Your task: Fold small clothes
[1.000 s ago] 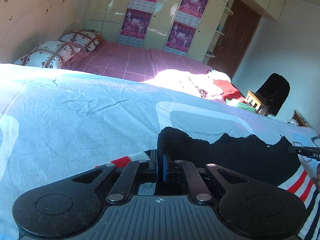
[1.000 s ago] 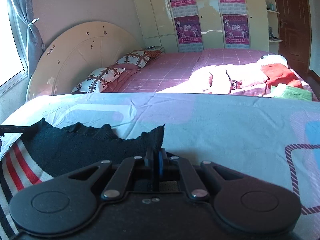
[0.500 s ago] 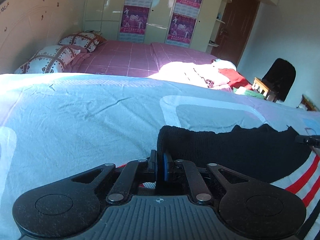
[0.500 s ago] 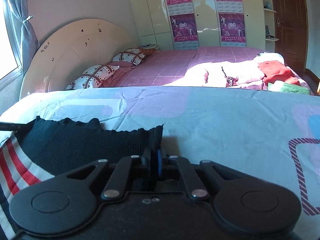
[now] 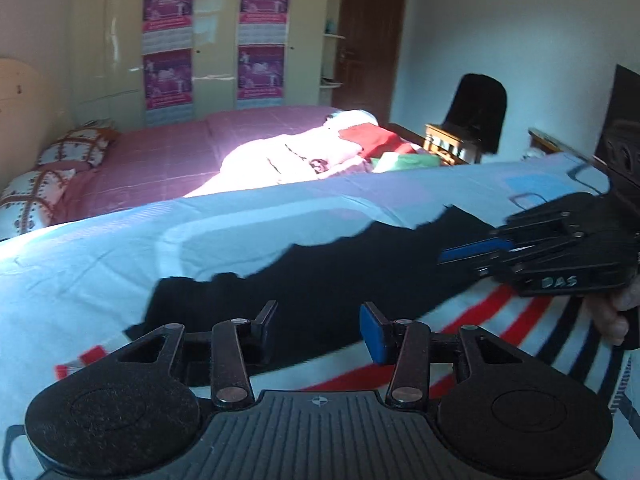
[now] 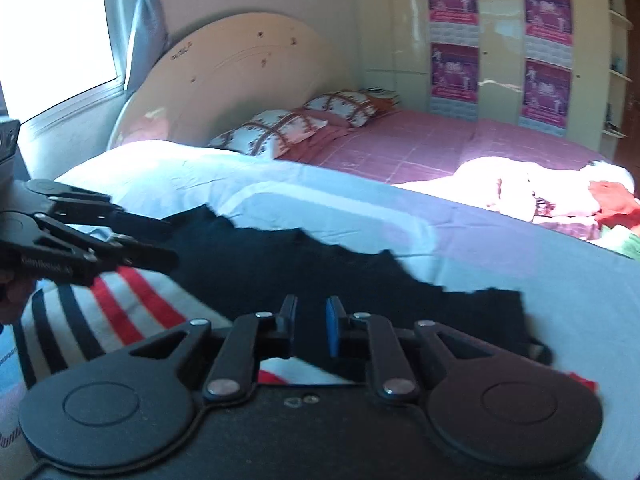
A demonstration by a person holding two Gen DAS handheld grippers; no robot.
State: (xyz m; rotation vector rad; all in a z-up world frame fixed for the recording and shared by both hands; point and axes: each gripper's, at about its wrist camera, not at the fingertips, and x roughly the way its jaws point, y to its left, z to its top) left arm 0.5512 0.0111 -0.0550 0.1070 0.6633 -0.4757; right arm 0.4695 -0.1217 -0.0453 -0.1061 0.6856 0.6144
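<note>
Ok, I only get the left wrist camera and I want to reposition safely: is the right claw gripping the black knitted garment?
Observer: No. In the right wrist view the right claw is open, with nothing between its pads. The black knitted garment lies beneath it.
Operator: And the garment's corner on that side?
Observer: That corner lies flat on the pale blue bed sheet.
Operator: How does my claw look from there?
Observer: The left claw shows side-on with its jaws apart. It is over the garment's edge, beside the white cloth with red and dark stripes.
</note>
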